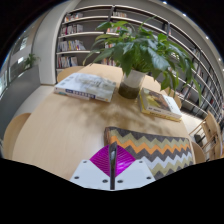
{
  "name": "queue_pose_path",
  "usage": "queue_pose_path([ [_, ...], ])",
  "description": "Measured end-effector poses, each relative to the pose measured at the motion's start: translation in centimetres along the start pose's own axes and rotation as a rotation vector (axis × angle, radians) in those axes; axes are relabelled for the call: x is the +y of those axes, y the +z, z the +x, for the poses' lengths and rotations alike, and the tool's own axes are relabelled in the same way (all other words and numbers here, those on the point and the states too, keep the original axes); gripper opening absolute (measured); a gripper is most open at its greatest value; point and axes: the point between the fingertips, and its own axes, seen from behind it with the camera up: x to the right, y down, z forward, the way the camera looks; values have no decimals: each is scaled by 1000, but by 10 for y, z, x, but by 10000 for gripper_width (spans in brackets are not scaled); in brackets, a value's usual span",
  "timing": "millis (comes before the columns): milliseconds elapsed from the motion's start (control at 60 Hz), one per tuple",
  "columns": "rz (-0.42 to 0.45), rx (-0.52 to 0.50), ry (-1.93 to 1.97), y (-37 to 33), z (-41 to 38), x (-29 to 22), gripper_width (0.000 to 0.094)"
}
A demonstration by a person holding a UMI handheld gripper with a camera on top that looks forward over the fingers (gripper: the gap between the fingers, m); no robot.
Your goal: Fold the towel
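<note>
The towel (150,146) lies on the table (50,125) just ahead of our gripper (112,158) — a zigzag-patterned cloth in grey, orange and white, its near left part tucked in between the two fingers. We judge it soft and light, limp rather than stiff, so it should bend wherever we lift it; a corner or the near hem looks like the best place to take hold, since a pinch in the middle would only bunch it.

The jaws look narrow, the pink pads (104,160) close together with the towel's edge at them. Whether they truly press on the cloth we cannot tell; the edge may simply rest there.

Beyond the towel stands a potted plant (140,50) with broad green leaves, an open book (160,103) at its right and a thick book (88,87) at its left. Bookshelves (85,30) line the wall behind.
</note>
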Motion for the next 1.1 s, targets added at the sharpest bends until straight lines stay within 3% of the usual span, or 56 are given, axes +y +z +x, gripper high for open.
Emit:
queue_pose_path([
  [167, 140, 71, 129, -63, 90, -59, 34],
  [283, 186, 137, 190, -82, 176, -62, 33],
  [467, 88, 171, 190, -49, 267, -3, 54],
  [500, 67, 153, 187, -37, 271, 14, 101],
  [600, 13, 97, 158, -21, 279, 48, 421],
  [733, 55, 56, 102, -39, 278, 46, 694],
  [1100, 309, -67, 165, -228, 259, -55, 811],
])
